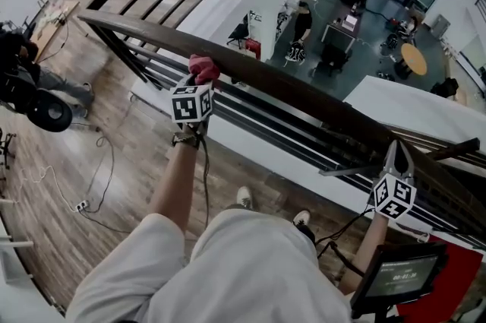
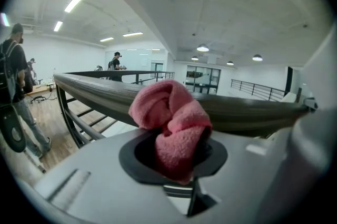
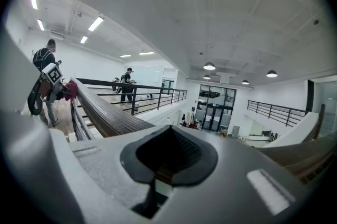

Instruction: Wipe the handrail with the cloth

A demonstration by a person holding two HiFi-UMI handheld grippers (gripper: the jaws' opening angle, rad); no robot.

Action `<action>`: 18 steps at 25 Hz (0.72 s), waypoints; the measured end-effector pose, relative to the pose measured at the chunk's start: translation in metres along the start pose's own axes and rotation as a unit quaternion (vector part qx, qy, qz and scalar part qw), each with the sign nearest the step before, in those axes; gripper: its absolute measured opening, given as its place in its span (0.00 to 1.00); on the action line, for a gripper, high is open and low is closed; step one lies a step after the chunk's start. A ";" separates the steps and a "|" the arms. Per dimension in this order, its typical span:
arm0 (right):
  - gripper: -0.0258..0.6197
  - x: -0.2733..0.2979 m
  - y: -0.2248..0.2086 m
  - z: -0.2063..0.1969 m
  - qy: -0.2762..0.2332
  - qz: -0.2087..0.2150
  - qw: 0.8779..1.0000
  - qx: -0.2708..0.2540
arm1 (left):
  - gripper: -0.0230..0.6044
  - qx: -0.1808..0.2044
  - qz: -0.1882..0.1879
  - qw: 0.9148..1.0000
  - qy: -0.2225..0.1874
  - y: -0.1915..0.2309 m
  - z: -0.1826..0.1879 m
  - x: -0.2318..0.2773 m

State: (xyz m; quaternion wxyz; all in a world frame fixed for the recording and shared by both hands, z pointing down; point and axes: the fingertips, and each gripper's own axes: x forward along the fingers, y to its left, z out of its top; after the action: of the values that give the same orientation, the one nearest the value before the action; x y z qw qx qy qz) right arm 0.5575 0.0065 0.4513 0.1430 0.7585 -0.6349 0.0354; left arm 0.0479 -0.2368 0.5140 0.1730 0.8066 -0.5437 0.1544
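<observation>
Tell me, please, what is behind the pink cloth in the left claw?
The dark handrail runs directly behind the cloth; the stretch of rail it covers is hidden.

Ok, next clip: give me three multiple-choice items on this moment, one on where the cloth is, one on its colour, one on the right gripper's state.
1. Where is the cloth?
A. on the floor
B. in the left gripper, up at the handrail
C. folded on a chair

2. What colour is the cloth?
A. blue
B. white
C. pink

3. How do the jaws of the right gripper stand?
A. together, with nothing between them
B. shut on the cloth
C. wide apart round the handrail

Key:
1 B: the left gripper view shows the cloth bunched between its jaws, with the rail just behind.
2 C: it reads pink in that view and in the head view.
3 A: the right gripper view shows the pads meeting with nothing held.
</observation>
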 end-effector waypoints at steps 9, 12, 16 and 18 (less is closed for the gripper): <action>0.04 -0.003 0.012 -0.005 0.010 0.035 0.999 -0.004 | 0.19 -0.010 0.002 1.000 -0.001 -0.012 -0.006 -0.003; 0.04 -0.003 0.013 -0.005 0.013 0.051 0.999 -0.008 | 0.19 -0.019 0.010 1.000 -0.006 -0.016 -0.005 -0.003; 0.04 -0.004 0.018 -0.005 0.009 0.064 0.998 0.002 | 0.19 -0.030 0.014 0.999 -0.007 -0.015 -0.008 -0.003; 0.04 -0.005 0.018 -0.004 0.005 0.066 0.998 0.014 | 0.19 -0.031 0.016 0.999 -0.005 -0.018 -0.008 -0.003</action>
State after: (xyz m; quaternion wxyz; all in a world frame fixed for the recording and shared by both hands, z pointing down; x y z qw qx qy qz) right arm 0.5397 0.0092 0.4574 0.1331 0.7167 -0.6822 0.0576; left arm 0.0631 -0.2244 0.5183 0.1923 0.7930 -0.5619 0.1360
